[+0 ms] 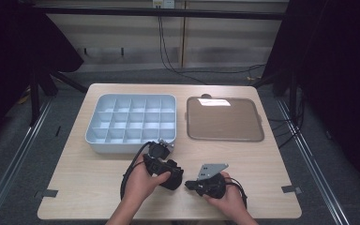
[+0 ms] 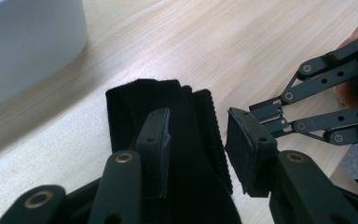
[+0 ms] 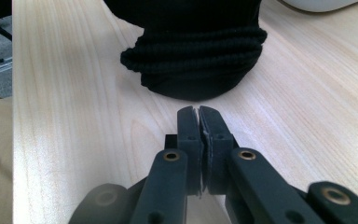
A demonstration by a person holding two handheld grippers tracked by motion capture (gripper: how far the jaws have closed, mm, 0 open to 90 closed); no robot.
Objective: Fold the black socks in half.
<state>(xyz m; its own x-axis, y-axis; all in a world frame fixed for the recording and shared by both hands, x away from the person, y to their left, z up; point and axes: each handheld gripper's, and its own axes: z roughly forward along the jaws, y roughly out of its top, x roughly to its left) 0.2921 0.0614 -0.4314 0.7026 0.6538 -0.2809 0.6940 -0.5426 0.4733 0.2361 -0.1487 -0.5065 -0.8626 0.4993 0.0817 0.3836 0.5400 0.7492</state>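
Black knitted fabric item (image 2: 186, 140), possibly a sock or cuff, on the worktop (image 1: 89, 187) at about 6 o'clock, just in front of the grey compartment tray (image 1: 131, 119). Long axis roughly from 9 to 3 o'clock in the high view, ribbed rolled end (image 3: 193, 60) toward 3 o'clock, facing the right tool. Left tool (image 2: 198, 140) open wide, jaws apart; one jaw pressed onto the fabric surface, the other just off its ribbed edge, so fabric between the jaws but not clamped. Right tool (image 3: 199, 126) fully closed, pads together, empty, tips near the ribbed end but not touching, resting low over the worktop. Brown flat tray (image 1: 225, 119) at 1 o'clock, beside the grey tray, well apart from both tools. Far end of the fabric cut off at the top of the right gripper view; in the high view mostly hidden under the left hand (image 1: 143, 180) and hard to separate from the black tool. Exact type of garment not determinable.
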